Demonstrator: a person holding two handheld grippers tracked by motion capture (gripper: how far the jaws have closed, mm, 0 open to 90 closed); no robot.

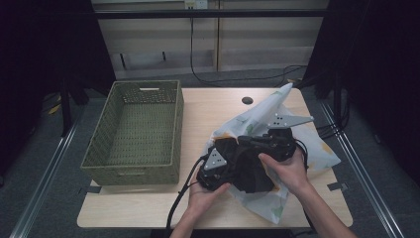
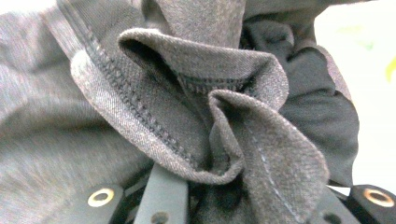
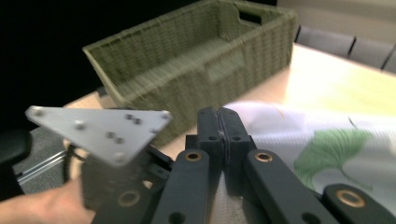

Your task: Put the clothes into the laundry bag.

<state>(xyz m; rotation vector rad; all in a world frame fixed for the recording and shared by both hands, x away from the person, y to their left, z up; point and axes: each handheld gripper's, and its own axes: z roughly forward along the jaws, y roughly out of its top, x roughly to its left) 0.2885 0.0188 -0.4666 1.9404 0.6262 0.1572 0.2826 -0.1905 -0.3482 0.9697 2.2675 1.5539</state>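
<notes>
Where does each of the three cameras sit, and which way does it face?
High view: above the table's near edge, looking forward and down on the basket, white cloth, both hands.
Left claw view: rides the left claw, facing bunched dark cloth between its jaws.
Right claw view: rides the right claw, jaws pressed together, facing the basket.
Shared: basket, white cloth.

A basket (image 1: 133,131) sits on the tabletop's (image 1: 213,106) left side; a cloth (image 1: 277,106) lies at its right, a garment (image 1: 245,166) on top.
</notes>
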